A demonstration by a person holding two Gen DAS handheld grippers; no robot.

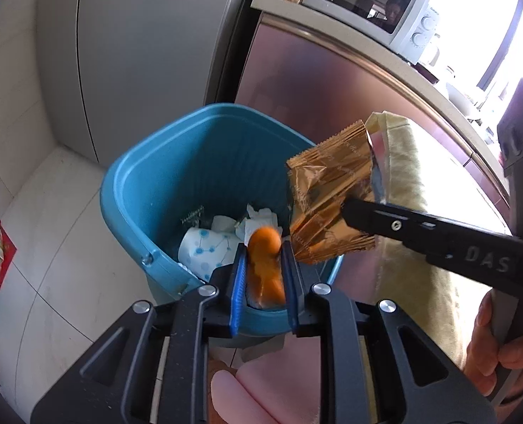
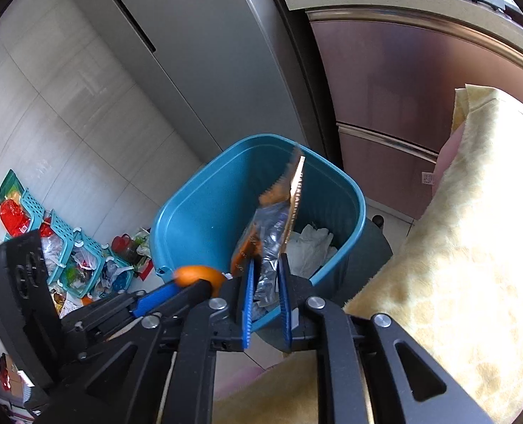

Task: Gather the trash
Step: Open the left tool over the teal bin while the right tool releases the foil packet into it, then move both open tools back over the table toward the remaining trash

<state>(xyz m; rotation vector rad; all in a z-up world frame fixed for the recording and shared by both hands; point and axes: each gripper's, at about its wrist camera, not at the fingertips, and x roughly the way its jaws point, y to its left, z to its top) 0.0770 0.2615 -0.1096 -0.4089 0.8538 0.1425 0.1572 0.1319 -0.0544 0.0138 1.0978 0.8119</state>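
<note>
crinkled gold foil wrapper [image 1: 326,198], lumpy orange peel [image 1: 265,265], ribbed blue plastic bin [image 1: 134,190]

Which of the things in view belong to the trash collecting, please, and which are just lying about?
In the job:
- blue bin
- orange peel in the left gripper
- gold wrapper in the right gripper

Lying about:
- teal baskets
- yellow cloth
- microwave
- fridge
</note>
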